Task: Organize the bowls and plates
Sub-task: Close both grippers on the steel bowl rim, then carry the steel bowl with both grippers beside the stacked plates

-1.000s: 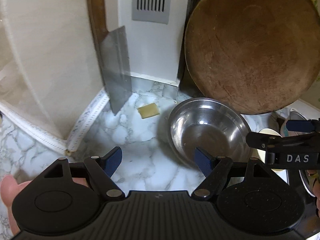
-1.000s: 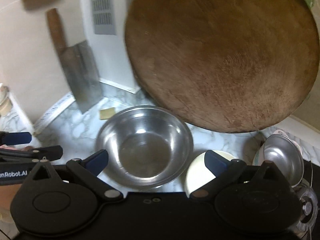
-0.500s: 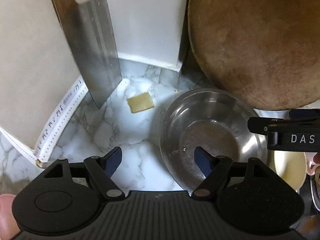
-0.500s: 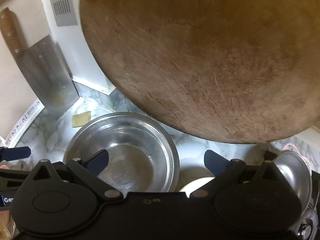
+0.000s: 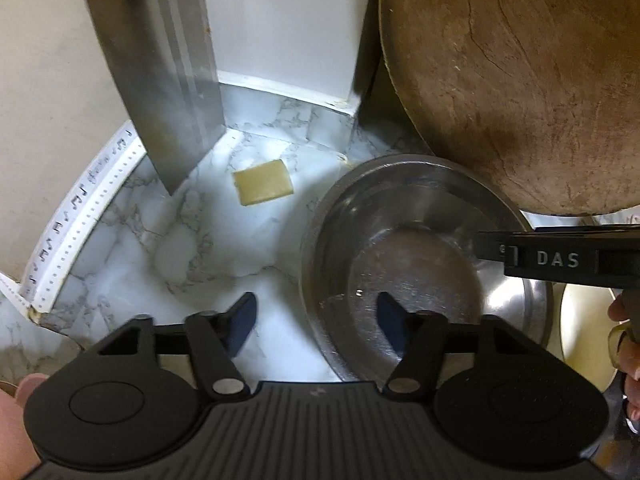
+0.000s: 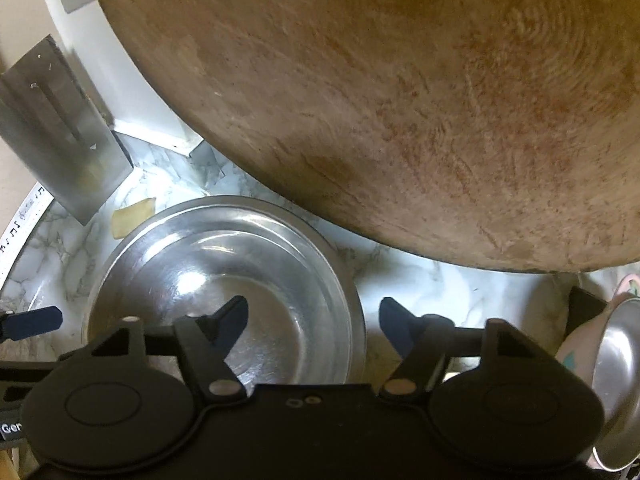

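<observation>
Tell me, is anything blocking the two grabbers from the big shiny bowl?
Nothing visible is. The left gripper has the steel bowl's left rim between its fingers, and the right gripper has the right rim between its fingers. Both jaws have just been closing, but the pads don't press the rim yet.

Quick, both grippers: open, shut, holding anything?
Left gripper: open, just been closing, fingers straddle the steel bowl rim, not yet pressing.
Right gripper: open, just been closing, straddling the bowl's opposite rim, nothing held.
</observation>
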`<state>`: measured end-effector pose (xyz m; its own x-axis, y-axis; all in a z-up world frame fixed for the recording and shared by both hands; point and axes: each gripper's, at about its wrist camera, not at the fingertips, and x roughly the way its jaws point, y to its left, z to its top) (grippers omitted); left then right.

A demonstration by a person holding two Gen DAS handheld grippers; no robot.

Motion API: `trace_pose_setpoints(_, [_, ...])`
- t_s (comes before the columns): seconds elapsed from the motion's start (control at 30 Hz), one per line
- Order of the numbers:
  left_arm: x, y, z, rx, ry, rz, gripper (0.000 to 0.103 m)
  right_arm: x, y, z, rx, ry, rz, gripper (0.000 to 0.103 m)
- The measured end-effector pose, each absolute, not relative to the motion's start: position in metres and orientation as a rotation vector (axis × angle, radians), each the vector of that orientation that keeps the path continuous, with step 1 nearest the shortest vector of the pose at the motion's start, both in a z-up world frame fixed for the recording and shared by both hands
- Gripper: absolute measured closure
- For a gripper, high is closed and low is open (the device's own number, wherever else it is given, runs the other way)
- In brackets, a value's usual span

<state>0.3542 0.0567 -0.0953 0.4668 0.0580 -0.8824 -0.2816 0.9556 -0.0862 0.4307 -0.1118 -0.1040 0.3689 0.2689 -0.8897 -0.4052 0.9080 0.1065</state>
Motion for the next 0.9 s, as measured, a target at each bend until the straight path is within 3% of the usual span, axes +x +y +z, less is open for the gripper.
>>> trace_pose_setpoints(0.07, [0.354,0.055,-0.095,-0.236,1.065,0.209,0.049,0.431,-0.111,-0.105,-0.139,1.114,0.437,0.044])
trace_pose_setpoints(0.17, [0.356,0.052,-0.095,-0.231,1.071,0.205,0.070,0.431,-0.111,-0.105,-0.147,1.107,0.423,0.052])
trace_pose_setpoints(0.33, [0.356,0.052,-0.094,-0.209,1.068,0.238,0.079,0.429,-0.110,-0.105,-0.169,1.089,0.412,0.063])
trace_pose_setpoints(0.53, [0.352,0.060,-0.091,-0.226,1.071,0.256,0.084,0.425,-0.111,-0.104,-0.176,1.082,0.396,0.077])
trace_pose_setpoints(0.9, [0.325,0.064,-0.066,-0.227,1.044,0.256,0.084,0.395,-0.105,-0.079,-0.196,1.035,0.388,0.079])
